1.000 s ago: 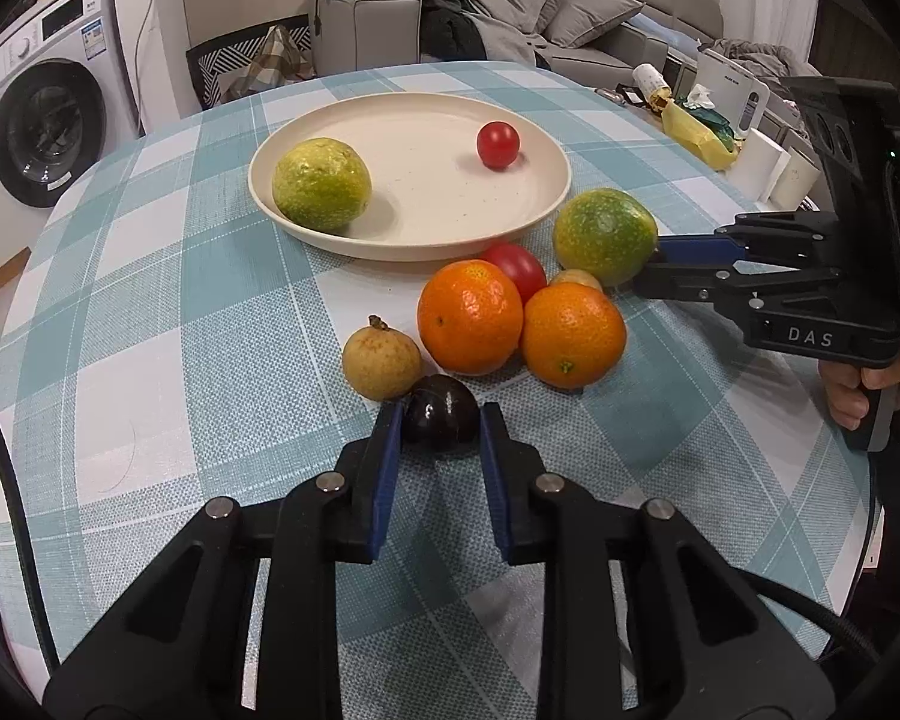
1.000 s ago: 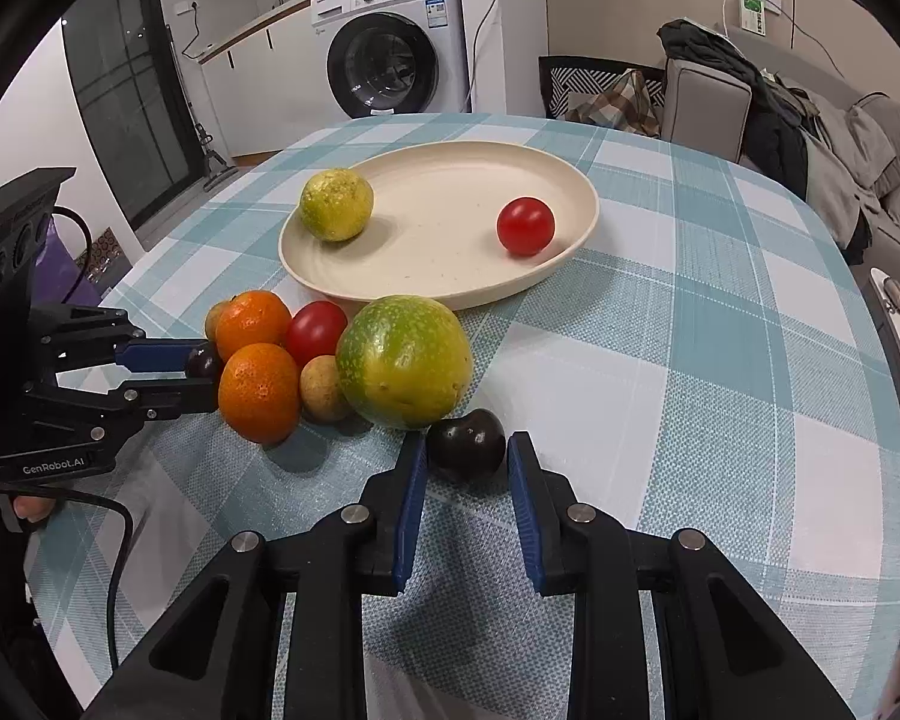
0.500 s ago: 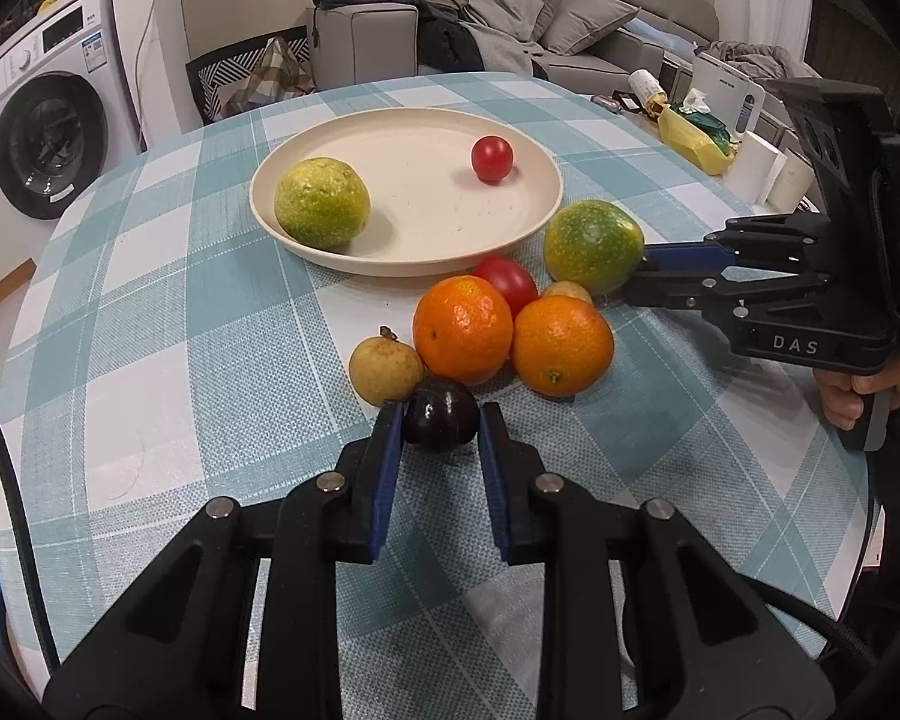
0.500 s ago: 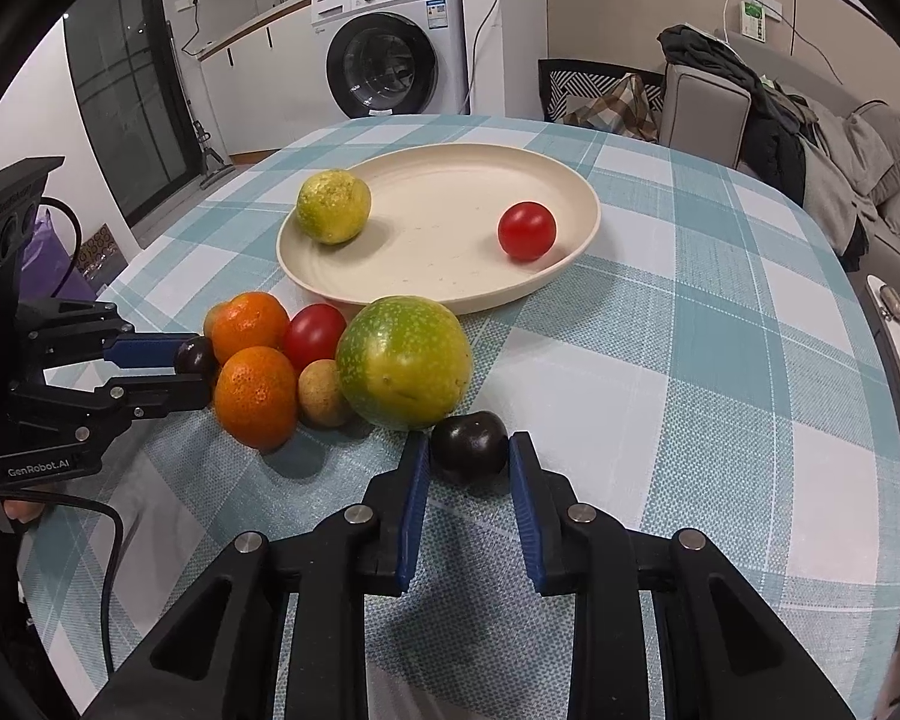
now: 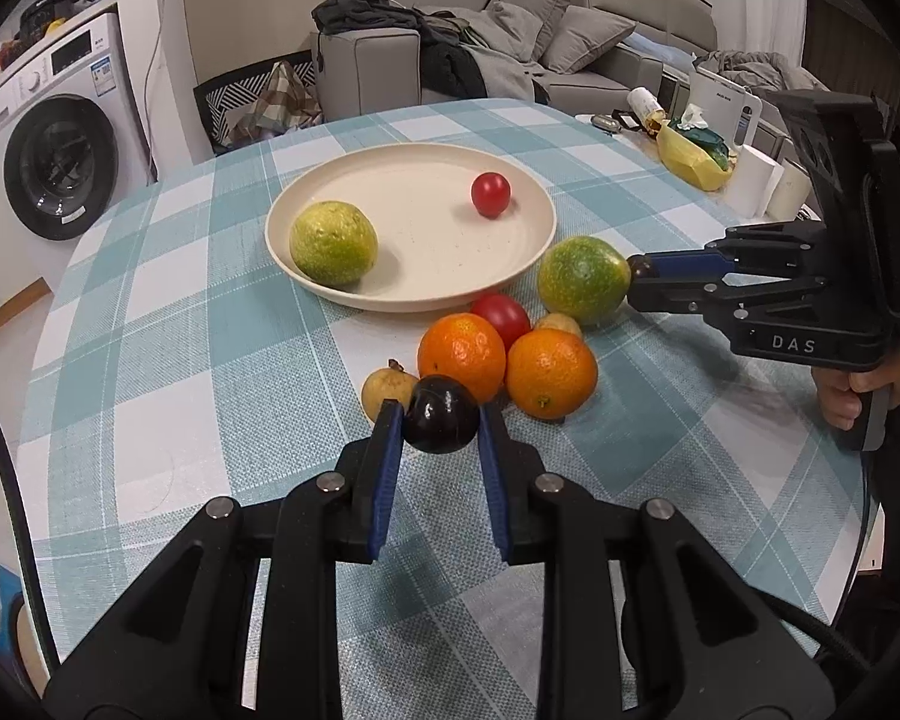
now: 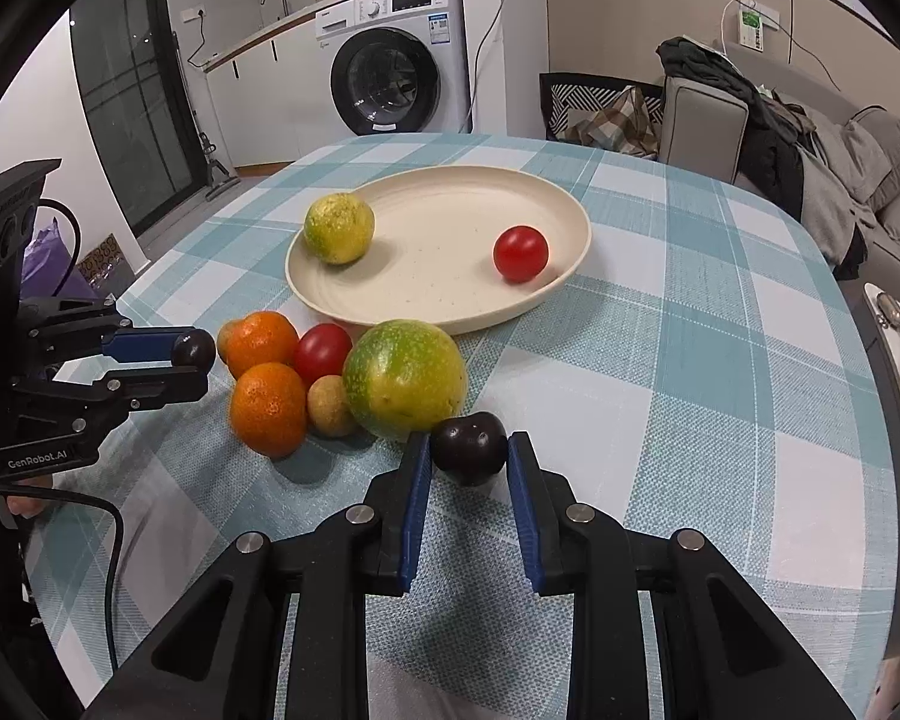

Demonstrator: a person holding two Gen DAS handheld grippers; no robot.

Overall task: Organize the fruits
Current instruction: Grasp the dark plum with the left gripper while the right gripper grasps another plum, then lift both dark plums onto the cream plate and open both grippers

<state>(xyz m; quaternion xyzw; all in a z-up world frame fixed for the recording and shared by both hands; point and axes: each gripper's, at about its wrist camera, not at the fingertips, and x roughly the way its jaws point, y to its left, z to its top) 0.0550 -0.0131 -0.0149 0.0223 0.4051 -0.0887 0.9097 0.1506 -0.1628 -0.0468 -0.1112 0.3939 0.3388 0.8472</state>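
Note:
My left gripper is shut on a dark plum, held just in front of two oranges and a small tan fruit. My right gripper is shut on a second dark plum beside a large green fruit. Each gripper shows in the other view: the right gripper at the right edge, the left gripper at the left. A cream plate behind the pile carries a yellow-green fruit and a red tomato.
A second red tomato and another small tan fruit sit in the pile on the checked tablecloth. A washing machine, a sofa and a side shelf with a yellow bag surround the round table.
My left gripper has tilted up and lifted its plum a little, so it now overlaps the near orange. The right gripper and its plum have barely shifted.

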